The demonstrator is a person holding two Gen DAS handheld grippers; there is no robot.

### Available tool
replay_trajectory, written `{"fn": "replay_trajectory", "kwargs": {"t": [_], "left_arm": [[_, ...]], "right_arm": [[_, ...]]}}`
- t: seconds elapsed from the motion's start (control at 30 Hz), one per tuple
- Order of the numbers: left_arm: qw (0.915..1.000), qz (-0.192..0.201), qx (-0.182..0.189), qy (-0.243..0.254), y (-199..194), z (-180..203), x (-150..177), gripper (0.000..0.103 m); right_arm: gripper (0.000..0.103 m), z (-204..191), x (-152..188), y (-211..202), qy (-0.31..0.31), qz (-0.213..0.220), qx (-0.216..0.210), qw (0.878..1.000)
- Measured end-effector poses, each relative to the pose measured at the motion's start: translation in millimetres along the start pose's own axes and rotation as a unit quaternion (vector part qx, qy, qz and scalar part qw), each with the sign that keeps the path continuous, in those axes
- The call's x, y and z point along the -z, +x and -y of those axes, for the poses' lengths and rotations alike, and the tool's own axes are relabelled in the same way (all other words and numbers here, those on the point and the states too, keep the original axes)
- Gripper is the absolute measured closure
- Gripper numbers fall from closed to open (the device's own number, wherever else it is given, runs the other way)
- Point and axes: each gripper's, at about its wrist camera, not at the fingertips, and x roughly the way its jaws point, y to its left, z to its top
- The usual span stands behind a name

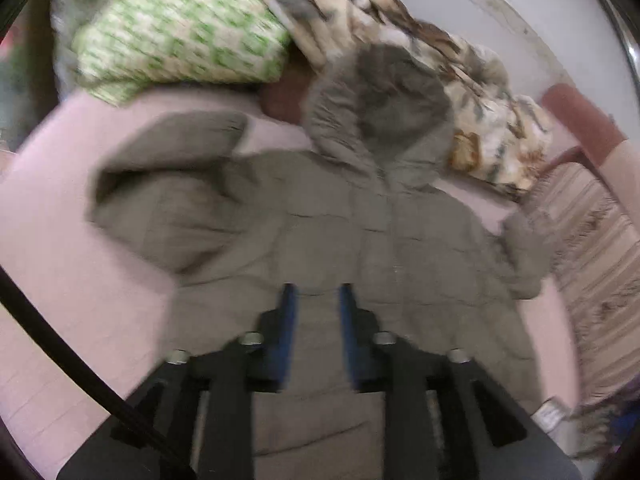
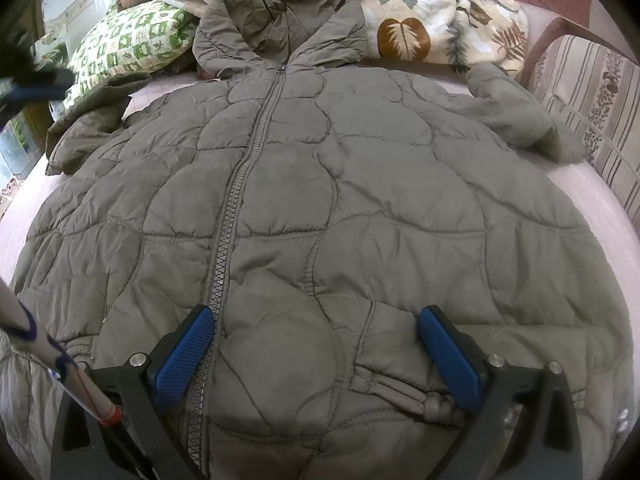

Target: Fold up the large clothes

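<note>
Beneath both tongs, one grey quilted coat (image 2: 320, 208) lies flat on the pink bed (image 2: 592, 200), front up and zipped. Its long axis runs away from the tongs, hood (image 2: 276, 20) at the far end, hem nearest. The right tongs (image 2: 316, 352) gape wide over the hem, gripping nothing. The left tongs (image 1: 316, 308) stand narrowly parted above the coat, empty. Beyond the hood lie one green pillow (image 2: 132, 40) and one leaf-print blanket (image 2: 440, 20).
</note>
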Motion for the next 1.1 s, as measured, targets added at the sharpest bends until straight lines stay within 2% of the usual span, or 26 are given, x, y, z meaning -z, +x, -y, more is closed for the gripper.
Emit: {"fn": "replay_trajectory", "kwargs": {"t": [0.03, 0.07, 0.17, 0.23, 0.3, 0.43, 0.53, 0.63, 0.7, 0.8, 0.9, 0.93, 0.97, 1.0, 1.03, 1.1], "left_arm": [[0.9992, 0.016, -0.036, -0.004, -8, -13, 5, 0.053], [0.9977, 0.028, -0.060, -0.009, -12, -22, 6, 0.049], [0.9884, 0.068, -0.132, -0.033, -30, -67, 10, 0.047], [0.9796, 0.086, -0.170, -0.063, -35, -105, 13, 0.047], [0.9722, 0.084, -0.196, -0.096, -32, -135, 8, 0.047], [0.9658, 0.068, -0.195, -0.157, -27, -179, 3, 0.047], [0.9617, 0.057, -0.186, -0.193, -24, -203, 0, 0.047], [0.9575, 0.048, -0.185, -0.216, -18, -216, 0, 0.047], [0.9578, 0.033, -0.186, -0.217, -14, -218, 2, 0.047], [0.9582, 0.024, -0.193, -0.210, -9, -217, 1, 0.047], [0.9572, 0.028, -0.196, -0.212, -9, -215, 0, 0.047], [0.9573, 0.028, -0.195, -0.212, -9, -214, -1, 0.047], [0.9577, 0.026, -0.193, -0.212, -8, -213, -1, 0.047], [0.9579, 0.026, -0.194, -0.210, -7, -212, -1, 0.047], [0.9579, 0.026, -0.197, -0.208, -7, -210, -2, 0.047], [0.9584, 0.024, -0.199, -0.203, -5, -207, -1, 0.047]], "right_arm": [[0.000, 0, -1, 0, -0.001, -0.001, 0.001, 1.000], [0.000, -1, -2, 0, -0.004, -0.005, 0.004, 1.000], [0.003, -12, -13, -12, -0.045, -0.015, 0.019, 0.999], [0.004, -21, -25, -29, -0.054, 0.001, 0.006, 0.999], [0.004, -41, -49, -49, -0.061, 0.021, -0.025, 0.998], [0.004, -89, -111, -49, -0.056, 0.021, -0.104, 0.993], [0.004, -129, -160, -19, -0.020, -0.004, -0.170, 0.985], [0.004, -163, -202, 25, 0.012, -0.028, -0.189, 0.981], [0.004, -180, -228, 58, 0.051, -0.043, -0.185, 0.980], [0.004, -197, -244, 89, 0.101, -0.072, -0.202, 0.971], [0.006, -215, -253, 98, 0.109, -0.080, -0.207, 0.969], [0.010, -219, -255, 99, 0.103, -0.078, -0.203, 0.971], [0.027, -227, -258, 98, 0.087, -0.078, -0.203, 0.972], [0.059, -233, -261, 97, 0.070, -0.085, -0.207, 0.972], [0.075, -237, -263, 96, 0.060, -0.091, -0.211, 0.971], [0.084, -235, -268, 83, 0.050, -0.086, -0.210, 0.973]]}}
